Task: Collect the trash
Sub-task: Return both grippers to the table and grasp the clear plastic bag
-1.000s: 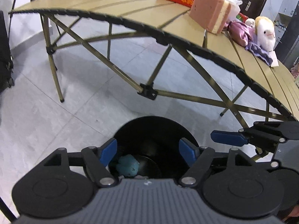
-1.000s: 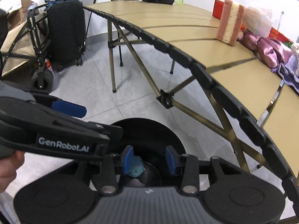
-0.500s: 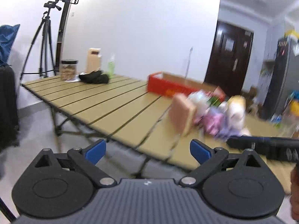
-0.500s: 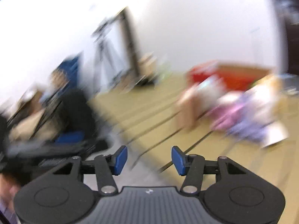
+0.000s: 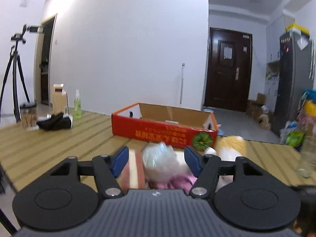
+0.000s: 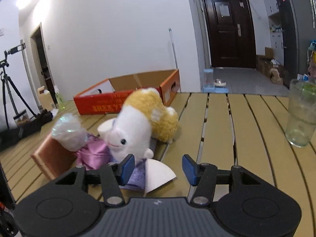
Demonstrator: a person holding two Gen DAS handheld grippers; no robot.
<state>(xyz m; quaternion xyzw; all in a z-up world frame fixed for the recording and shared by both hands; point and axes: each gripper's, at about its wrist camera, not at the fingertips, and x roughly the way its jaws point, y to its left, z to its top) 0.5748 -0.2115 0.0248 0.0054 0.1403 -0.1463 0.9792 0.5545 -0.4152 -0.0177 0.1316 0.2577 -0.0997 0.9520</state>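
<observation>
My left gripper hovers at table height; its jaws are closing with nothing pressed between the pads. Beyond the gap lies a crumpled clear plastic bag on a pink sponge block, beside pink satin cloth. In the right wrist view the same bag tops the block. My right gripper stands open and empty over a white paper scrap and purple cloth, just in front of a white and yellow plush toy.
An open red cardboard box stands behind the pile on the slatted table. A clear glass cup is at the right. Black cloth, a green spray bottle and a jar sit at the far left. A tripod stands beyond.
Both grippers have risen from over the black bin on the floor to table height and now face the pile. The left jaws stand narrower than half a second ago.
</observation>
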